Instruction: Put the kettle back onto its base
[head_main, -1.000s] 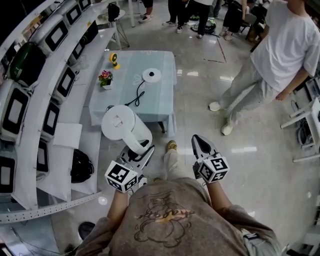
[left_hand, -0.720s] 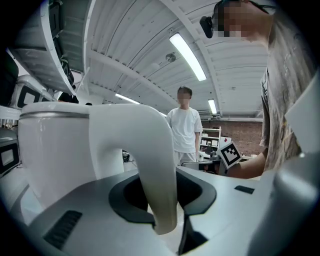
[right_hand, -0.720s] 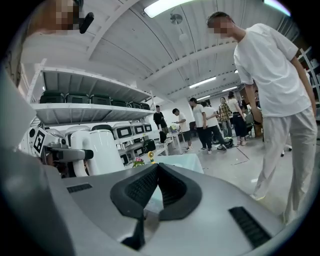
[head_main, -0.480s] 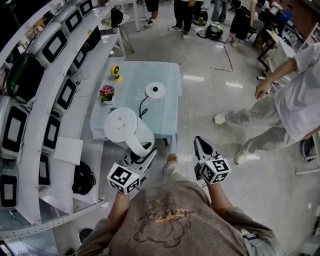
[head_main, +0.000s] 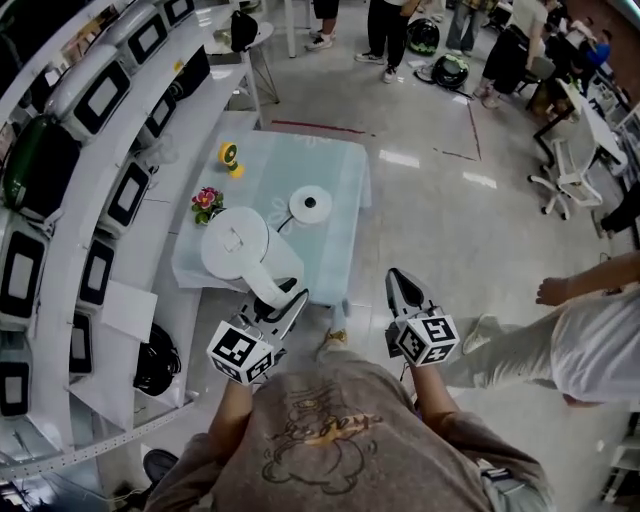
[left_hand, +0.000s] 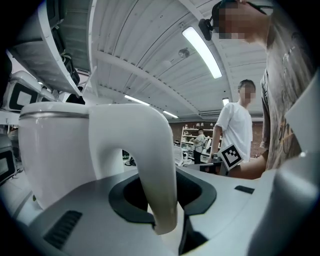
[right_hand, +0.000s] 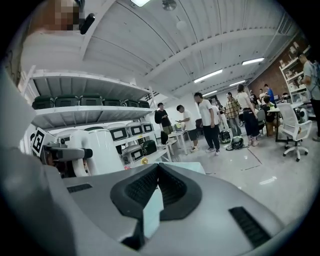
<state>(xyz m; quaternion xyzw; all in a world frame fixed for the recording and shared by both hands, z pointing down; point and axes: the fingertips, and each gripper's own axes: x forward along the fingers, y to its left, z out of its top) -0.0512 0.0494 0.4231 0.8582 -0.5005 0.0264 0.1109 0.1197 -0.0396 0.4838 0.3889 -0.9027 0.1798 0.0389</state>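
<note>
White shelving (head_main: 66, 262) is seen curving along the left edge of the head view, lined with dark-screened appliances. Just right of it, a table (head_main: 345, 180) covered in pale blue cloth is set on the grey floor. On the cloth's left side a small yellow object (head_main: 230, 155) and a little pot of flowers (head_main: 207, 203) are placed.

The white kettle (head_main: 240, 250) is held off the table over its near left corner, upright, with the lid facing up. It is carried by the left gripper (head_main: 288, 300), whose fingers are pinched on the kettle's handle (left_hand: 145, 160). In the left gripper view the curved handle is seen passing down between the two jaws, with the kettle body (left_hand: 55, 150) filling the left side.

The round white base (head_main: 310, 203) is seen further along the cloth, right of the kettle and apart from it, with a dark cord (head_main: 283, 222) trailing from it.

To the right, over bare floor, the right gripper (head_main: 401, 284) is held with its fingers pressed together at the tips and nothing between them, as the right gripper view (right_hand: 157, 186) confirms. At the far right a person in a white shirt (head_main: 595, 350) is partly caught in frame.
</note>
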